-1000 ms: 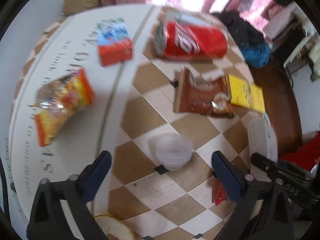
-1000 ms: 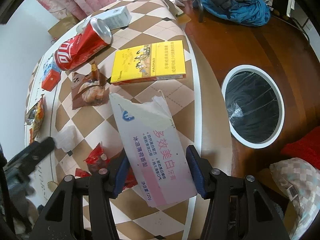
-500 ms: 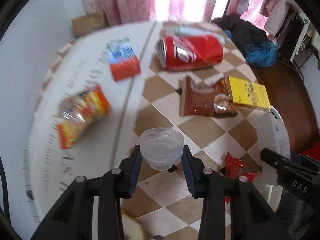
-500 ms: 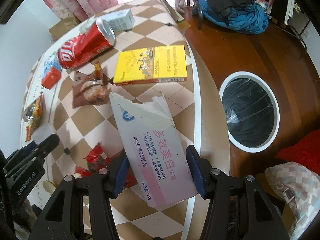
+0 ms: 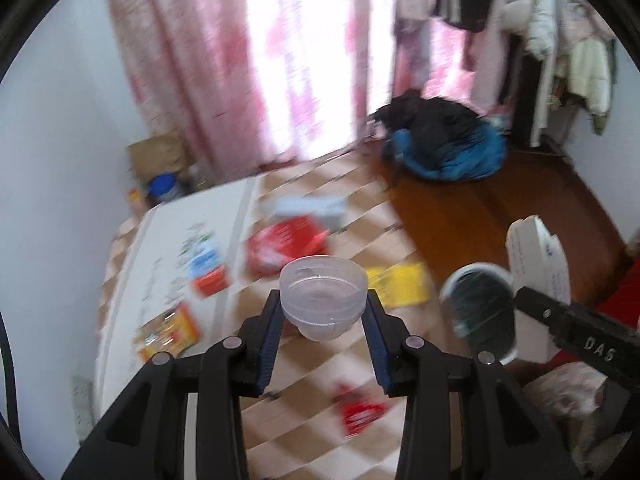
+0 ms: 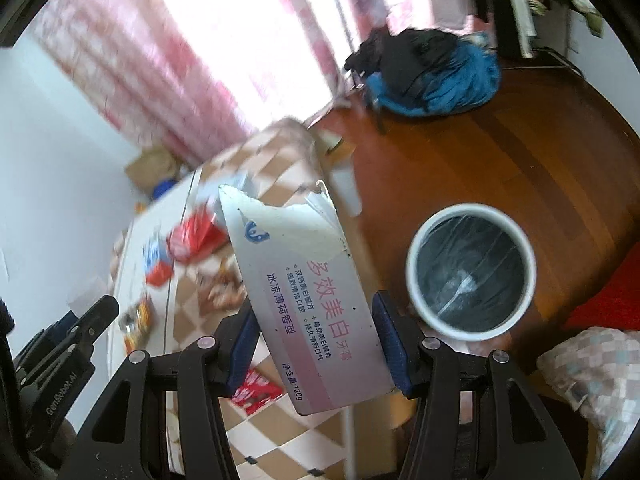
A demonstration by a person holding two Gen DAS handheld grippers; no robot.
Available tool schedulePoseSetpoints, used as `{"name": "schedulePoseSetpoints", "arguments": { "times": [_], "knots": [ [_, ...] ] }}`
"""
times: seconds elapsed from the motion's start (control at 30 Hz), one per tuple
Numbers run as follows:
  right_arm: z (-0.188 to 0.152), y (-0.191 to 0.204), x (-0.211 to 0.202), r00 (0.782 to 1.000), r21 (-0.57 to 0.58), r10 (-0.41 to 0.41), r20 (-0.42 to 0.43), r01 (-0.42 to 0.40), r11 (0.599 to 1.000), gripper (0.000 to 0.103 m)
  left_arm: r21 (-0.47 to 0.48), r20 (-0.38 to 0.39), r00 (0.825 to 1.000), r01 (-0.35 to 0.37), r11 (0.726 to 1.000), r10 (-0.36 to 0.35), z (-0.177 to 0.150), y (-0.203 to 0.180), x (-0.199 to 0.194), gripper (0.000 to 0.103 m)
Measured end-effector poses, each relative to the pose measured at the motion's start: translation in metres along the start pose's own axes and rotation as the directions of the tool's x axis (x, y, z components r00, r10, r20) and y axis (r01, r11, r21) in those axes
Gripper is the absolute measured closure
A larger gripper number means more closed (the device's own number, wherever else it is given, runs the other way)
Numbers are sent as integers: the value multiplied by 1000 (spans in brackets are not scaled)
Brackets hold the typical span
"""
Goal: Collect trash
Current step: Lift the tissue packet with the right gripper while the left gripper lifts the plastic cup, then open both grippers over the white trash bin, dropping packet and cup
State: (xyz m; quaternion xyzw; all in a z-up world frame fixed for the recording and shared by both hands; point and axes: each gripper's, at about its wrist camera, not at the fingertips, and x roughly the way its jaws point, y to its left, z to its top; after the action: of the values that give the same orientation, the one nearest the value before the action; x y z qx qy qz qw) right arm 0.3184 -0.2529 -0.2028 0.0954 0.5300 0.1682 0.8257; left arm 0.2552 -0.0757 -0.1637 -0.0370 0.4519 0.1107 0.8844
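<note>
My left gripper [image 5: 323, 316] is shut on a clear plastic cup [image 5: 323, 300] and holds it high above the checkered table [image 5: 312, 408]. My right gripper [image 6: 316, 336] is shut on a torn white toothpaste box [image 6: 304, 296], held up left of the white trash bin [image 6: 470, 276] on the floor. The bin [image 5: 480, 312] and the box [image 5: 536, 264] also show at right in the left wrist view. A red can [image 5: 284, 244], a yellow box [image 5: 400, 284] and a red wrapper [image 5: 360, 412] lie on the table.
An orange snack bag [image 5: 168, 332] and a blue-red carton [image 5: 208, 268] lie at the table's left. A blue and black clothes pile [image 6: 432, 68] sits on the wooden floor. A checked cushion [image 6: 592, 368] lies at lower right. Pink curtains hang behind.
My left gripper closed on the clear cup and lifted it well above the table. My right gripper rose with the toothpaste box and the bin now lies closer beside it.
</note>
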Motion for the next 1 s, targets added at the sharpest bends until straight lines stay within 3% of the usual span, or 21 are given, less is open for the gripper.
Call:
{"name": "schedulePoseSetpoints", "arguments": {
  "times": [0.13,0.3,0.43,0.57,0.6,0.63,0.67,0.8,0.87,1.0],
  "knots": [
    [27,-59,-21,1000,89,-6,24,4,996,46,28,-31,994,107,994,-106,27,-59,23,67],
    [47,-147,-3,997,193,-78,-18,80,978,46,32,-153,964,224,974,-216,40,-127,85,67],
    [48,-211,42,989,285,-94,-118,124,950,46,35,-280,920,297,954,-276,38,-174,149,67],
    [42,-255,80,976,334,-94,-199,157,929,46,2,-397,861,347,938,-317,34,-204,204,67],
    [41,-264,90,971,342,-91,-221,165,925,46,4,-413,856,344,939,-312,34,-208,214,66],
    [40,-273,99,968,353,-87,-234,168,920,46,16,-431,854,330,944,-291,33,-213,224,64],
    [39,-278,108,966,358,-83,-246,170,918,46,16,-447,848,325,946,-284,33,-217,231,57],
    [36,-292,142,948,332,-87,-308,192,923,44,-22,-457,848,289,957,-267,36,-216,247,10],
    [34,-298,154,942,338,-80,-325,194,921,25,-15,-460,856,258,966,-235,34,-215,246,5],
    [31,-303,159,932,325,-128,-339,244,914,0,50,-442,884,193,980,-152,27,-215,240,4]
  ]
}}
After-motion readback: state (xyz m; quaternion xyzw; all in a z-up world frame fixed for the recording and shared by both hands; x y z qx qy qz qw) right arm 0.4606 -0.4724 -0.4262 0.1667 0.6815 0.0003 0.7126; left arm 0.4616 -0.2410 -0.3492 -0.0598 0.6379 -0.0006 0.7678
